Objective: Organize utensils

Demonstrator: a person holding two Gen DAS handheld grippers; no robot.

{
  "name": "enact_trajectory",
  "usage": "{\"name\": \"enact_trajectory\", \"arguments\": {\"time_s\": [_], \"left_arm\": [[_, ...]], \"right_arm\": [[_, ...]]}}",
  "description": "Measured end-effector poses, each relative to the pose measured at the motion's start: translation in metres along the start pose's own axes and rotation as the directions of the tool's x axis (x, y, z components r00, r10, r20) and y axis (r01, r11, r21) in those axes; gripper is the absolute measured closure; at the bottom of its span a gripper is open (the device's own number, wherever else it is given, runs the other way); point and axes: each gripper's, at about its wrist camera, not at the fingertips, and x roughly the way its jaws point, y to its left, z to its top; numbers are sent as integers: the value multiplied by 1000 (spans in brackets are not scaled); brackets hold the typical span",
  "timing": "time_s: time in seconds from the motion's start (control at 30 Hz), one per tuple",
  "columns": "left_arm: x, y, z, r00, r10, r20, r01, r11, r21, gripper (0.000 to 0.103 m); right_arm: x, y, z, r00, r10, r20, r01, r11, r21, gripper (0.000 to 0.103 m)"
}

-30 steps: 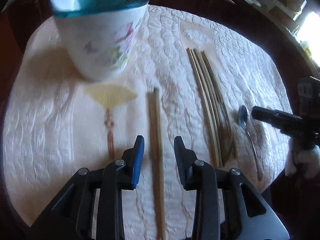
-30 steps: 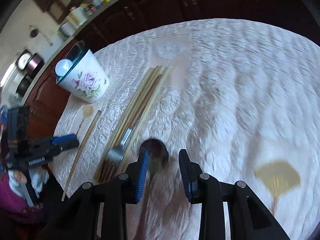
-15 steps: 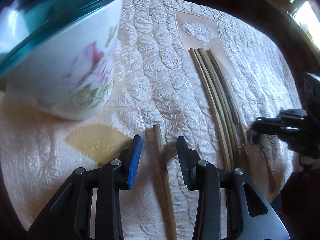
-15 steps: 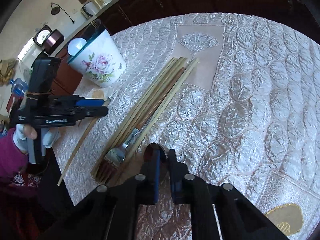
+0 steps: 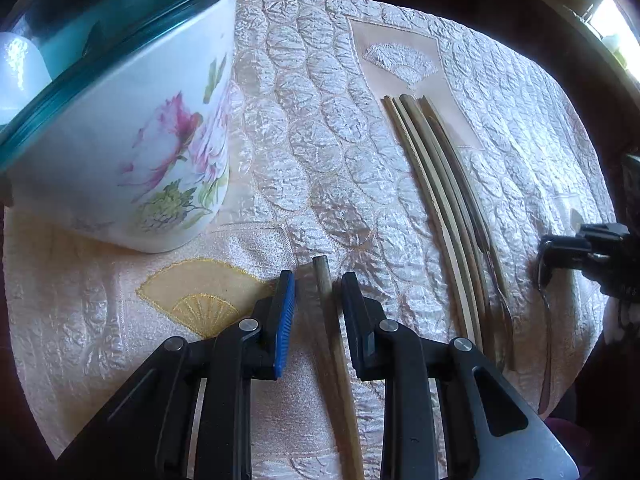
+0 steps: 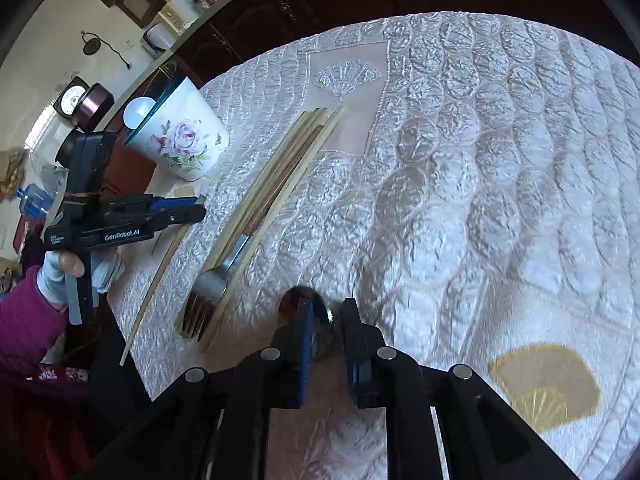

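Utensils lie across the quilted table (image 5: 320,128): the lone chopstick (image 5: 326,300) near the flowered pot (image 5: 160,140) sits between my left gripper (image 5: 318,292) jaws, which have just been narrowing without pinching yet; it may roll off the puckered cloth. The bundle (image 6: 276,184) lies mid-table. My right gripper (image 6: 324,320), just reopened slightly, straddles the spoon (image 6: 304,300) near the front edge; it could slip. Open room lies rightward.

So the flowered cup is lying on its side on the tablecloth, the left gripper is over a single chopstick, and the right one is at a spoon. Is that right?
Not quite. The flowered cup stands upright, as the right wrist view shows. The rest holds: the left gripper straddles a single chopstick, and the right gripper is at the spoon.
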Motion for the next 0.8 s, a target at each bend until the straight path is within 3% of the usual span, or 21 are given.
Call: {"name": "enact_trajectory", "arguments": {"time_s": [0.07, 0.1, 0.17, 0.4, 0.57, 0.8], "left_arm": [[1, -4, 0, 1000, 16, 3, -16, 1000, 12, 86], [0, -6, 0, 1000, 15, 7, -15, 1000, 19, 93], [-2, -6, -1, 1000, -1, 14, 0, 1000, 12, 97], [-40, -2, -12, 994, -43, 97, 45, 999, -18, 97], [-82, 10, -18, 978, -65, 198, 80, 995, -66, 97], [-129, 27, -24, 956, -26, 292, 60, 992, -110, 97]], "right_arm": [[5, 9, 0, 1000, -4, -16, 4, 999, -39, 90], [7, 14, 0, 1000, -10, -19, 9, 999, -51, 95], [2, 21, -3, 1000, -10, -6, 9, 998, -55, 99], [-34, 40, 3, 994, -67, 87, 73, 995, -66, 100], [-60, 59, 20, 982, -84, 169, 98, 992, -80, 100], [-61, 86, 40, 976, -76, 203, 96, 991, -95, 100]]}}
